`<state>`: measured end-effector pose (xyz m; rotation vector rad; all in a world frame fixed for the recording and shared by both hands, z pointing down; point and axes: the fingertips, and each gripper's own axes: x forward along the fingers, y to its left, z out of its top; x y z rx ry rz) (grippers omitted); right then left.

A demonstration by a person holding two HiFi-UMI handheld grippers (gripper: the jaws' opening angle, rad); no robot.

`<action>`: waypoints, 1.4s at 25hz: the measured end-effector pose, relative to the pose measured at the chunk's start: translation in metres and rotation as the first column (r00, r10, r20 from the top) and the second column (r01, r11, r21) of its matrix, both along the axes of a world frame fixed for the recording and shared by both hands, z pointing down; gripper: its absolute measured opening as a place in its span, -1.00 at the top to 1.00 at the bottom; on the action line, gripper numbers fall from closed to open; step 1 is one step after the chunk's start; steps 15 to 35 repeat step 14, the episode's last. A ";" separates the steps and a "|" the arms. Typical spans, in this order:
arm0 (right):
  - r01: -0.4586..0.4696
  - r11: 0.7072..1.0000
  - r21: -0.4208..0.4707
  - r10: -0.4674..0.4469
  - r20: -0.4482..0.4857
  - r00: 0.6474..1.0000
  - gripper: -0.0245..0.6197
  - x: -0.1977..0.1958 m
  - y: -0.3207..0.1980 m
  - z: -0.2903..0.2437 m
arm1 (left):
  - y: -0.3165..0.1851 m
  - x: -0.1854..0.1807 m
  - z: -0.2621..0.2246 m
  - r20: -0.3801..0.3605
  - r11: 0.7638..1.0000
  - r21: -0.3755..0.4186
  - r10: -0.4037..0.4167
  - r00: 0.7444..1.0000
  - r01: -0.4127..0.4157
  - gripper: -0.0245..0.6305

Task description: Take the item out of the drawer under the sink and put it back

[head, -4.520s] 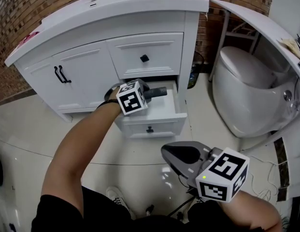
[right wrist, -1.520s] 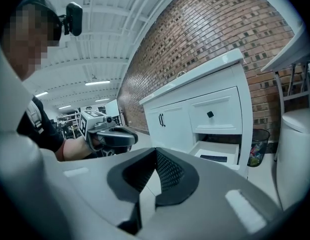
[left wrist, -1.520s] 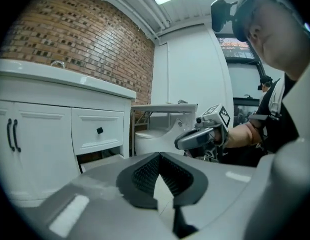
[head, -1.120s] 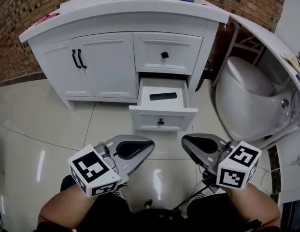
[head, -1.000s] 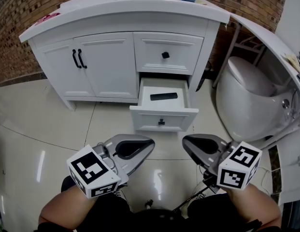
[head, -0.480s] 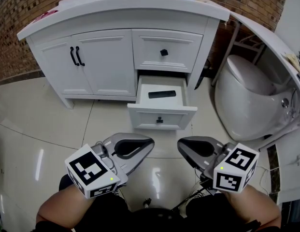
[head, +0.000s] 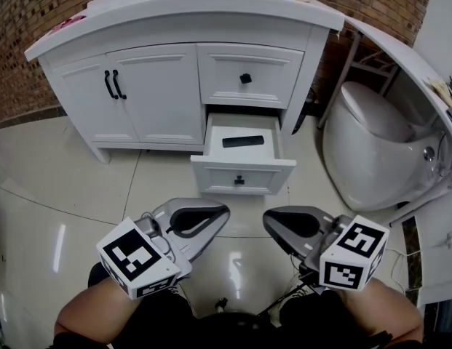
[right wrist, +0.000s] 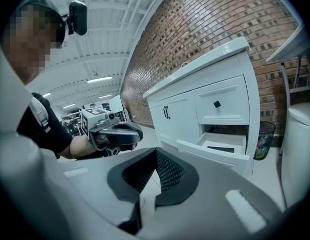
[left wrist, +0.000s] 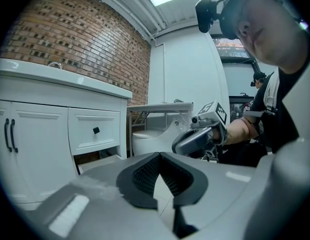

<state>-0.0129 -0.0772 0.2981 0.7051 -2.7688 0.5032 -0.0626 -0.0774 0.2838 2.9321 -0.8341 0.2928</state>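
Black item (head: pixel 243 141), flat and oblong, lies in the open lower drawer (head: pixel 242 174), about mid-way between its side edges and clear of the front edge, long side running across. Nothing touches it.

Nearest us: both grippers are held low over the glossy tiled floor (head: pixel 65 187), side by side, well short of the drawer. The left gripper (head: pixel 220 212) has its jaws pressed together with nothing between them; its marker cube sits at the near end by the forearm. Same for the right gripper (head: pixel 269 221): we see jaws pressed together, empty, tips angled in toward the left one. The two tips are near each other but apart.

Further out, the drawer is pulled out from the white vanity (head: pixel 153 93), with a black knob on its front. Just above it is the shut upper drawer (head: pixel 246 77), also with a black knob. To the left we see double doors (head: pixel 138 97) with paired black handles, shut. A white toilet (head: pixel 371 151) stands right of the vanity. A brick wall (head: pixel 22 20) runs behind.
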 end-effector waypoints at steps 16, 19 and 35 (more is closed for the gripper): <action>0.001 1.000 0.004 -0.001 0.004 1.000 0.92 -0.003 0.000 0.001 | 0.002 -0.002 0.006 0.035 1.000 -0.016 0.010 0.999 -0.009 0.91; 0.001 1.000 0.004 -0.001 0.004 1.000 0.92 -0.003 0.000 0.001 | 0.002 -0.002 0.006 0.035 1.000 -0.016 0.010 0.999 -0.009 0.91; 0.001 1.000 0.004 -0.001 0.004 1.000 0.92 -0.003 0.000 0.001 | 0.002 -0.002 0.006 0.035 1.000 -0.016 0.010 0.999 -0.009 0.91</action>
